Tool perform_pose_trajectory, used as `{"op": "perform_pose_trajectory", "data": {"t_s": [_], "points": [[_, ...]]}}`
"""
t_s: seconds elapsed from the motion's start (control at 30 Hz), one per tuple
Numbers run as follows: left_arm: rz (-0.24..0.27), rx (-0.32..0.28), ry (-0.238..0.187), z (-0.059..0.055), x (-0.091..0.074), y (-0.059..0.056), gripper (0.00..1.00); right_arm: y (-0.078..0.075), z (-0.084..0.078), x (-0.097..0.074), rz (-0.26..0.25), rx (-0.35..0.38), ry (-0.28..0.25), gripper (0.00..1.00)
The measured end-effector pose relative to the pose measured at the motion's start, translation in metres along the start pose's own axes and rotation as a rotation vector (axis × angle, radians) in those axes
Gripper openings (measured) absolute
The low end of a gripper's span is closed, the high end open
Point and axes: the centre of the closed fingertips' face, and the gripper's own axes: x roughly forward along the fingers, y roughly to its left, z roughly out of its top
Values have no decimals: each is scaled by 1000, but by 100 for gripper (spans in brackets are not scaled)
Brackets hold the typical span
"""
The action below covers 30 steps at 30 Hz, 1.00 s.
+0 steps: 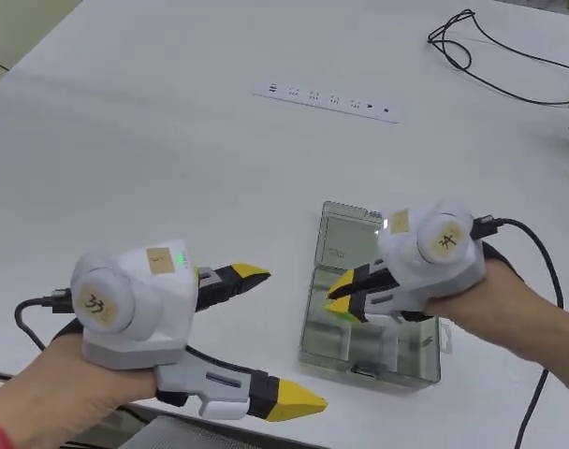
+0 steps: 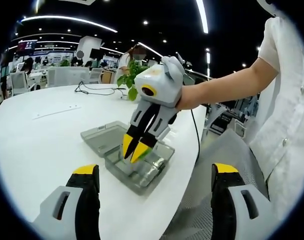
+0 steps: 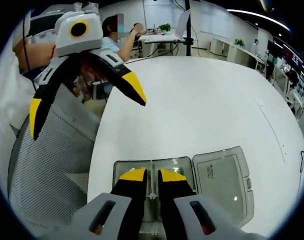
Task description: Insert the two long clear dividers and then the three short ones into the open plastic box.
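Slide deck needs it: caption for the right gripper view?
Right gripper pinches a clear divider inside the open plastic box on a white table; left gripper hovers open nearby.

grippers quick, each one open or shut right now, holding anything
left gripper: open, jaws wide apart, holding nothing
right gripper: shut on a clear divider, standing in the box

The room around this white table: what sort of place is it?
Likely an open-plan office: rows of desks with a seated person, long ceiling strip lights, and a power strip on the table.
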Motion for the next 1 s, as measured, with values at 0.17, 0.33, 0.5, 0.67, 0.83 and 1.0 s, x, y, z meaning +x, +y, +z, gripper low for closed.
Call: {"op": "perform_pose_trajectory", "data": {"t_s": [0.17, 0.33, 0.5, 0.67, 0.83, 1.0], "points": [[0, -1, -1, 0, 0, -1, 95, 0, 10, -19, -26, 26, -58, 14], [2, 2, 1, 1, 0, -1, 95, 1, 12, -36, -50, 50, -99, 19], [2, 10, 4, 1, -1, -2, 95, 1, 12, -55, -73, 103, -148, 24], [1, 15, 9, 1, -2, -4, 96, 0, 5, -70, -97, 124, -169, 30], [5, 21, 8, 2, -3, -5, 96, 1, -8, -88, -124, 147, -177, 34], [7, 23, 12, 1, -5, -6, 96, 3, -29, -102, -150, 159, -149, 39]]}}
